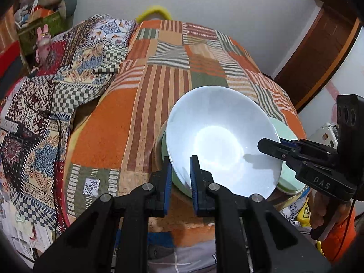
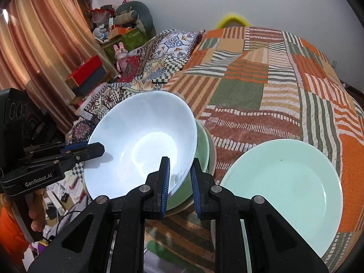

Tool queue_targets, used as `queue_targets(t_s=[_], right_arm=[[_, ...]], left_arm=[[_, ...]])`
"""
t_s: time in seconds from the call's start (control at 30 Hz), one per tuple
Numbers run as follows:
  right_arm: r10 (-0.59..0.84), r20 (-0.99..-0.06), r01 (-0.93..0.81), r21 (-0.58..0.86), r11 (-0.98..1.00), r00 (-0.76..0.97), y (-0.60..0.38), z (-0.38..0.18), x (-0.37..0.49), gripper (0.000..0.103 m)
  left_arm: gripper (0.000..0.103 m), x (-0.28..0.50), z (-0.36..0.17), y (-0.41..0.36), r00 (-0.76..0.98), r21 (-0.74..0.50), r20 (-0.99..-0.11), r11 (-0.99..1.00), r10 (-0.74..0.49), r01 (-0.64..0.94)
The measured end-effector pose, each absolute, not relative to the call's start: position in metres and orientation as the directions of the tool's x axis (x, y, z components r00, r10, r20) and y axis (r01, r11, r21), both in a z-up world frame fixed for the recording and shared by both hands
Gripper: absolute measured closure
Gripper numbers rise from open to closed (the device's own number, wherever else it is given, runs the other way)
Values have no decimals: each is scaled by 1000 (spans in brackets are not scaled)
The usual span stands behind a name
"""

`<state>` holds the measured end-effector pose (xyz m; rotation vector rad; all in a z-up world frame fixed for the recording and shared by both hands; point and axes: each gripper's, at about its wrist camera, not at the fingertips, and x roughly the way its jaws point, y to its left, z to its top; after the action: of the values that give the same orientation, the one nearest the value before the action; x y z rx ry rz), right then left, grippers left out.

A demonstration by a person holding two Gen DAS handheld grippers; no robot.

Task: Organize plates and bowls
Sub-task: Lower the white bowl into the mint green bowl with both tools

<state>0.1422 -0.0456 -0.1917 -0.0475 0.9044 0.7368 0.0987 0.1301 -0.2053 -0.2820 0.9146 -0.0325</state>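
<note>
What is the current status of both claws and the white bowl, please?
Left claw and right claw both clamp white bowl rim. Bowl over green bowl. Nothing obstructing.

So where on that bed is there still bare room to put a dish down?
The striped blanket is free beyond the green plate and the white bowl, towards the wall. The near edge is crowded: bowl stack, plate, both sets of fingers. The patterned quilt is rumpled.
</note>
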Motion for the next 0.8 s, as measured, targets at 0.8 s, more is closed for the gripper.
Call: queue_targets(t_s=[0.8], right_arm=[[507,-765,-617,187,764,396,-29,-203,144,84]], left_arm=[[89,109,-229,131,576,-223,-808,970,-127,-99]])
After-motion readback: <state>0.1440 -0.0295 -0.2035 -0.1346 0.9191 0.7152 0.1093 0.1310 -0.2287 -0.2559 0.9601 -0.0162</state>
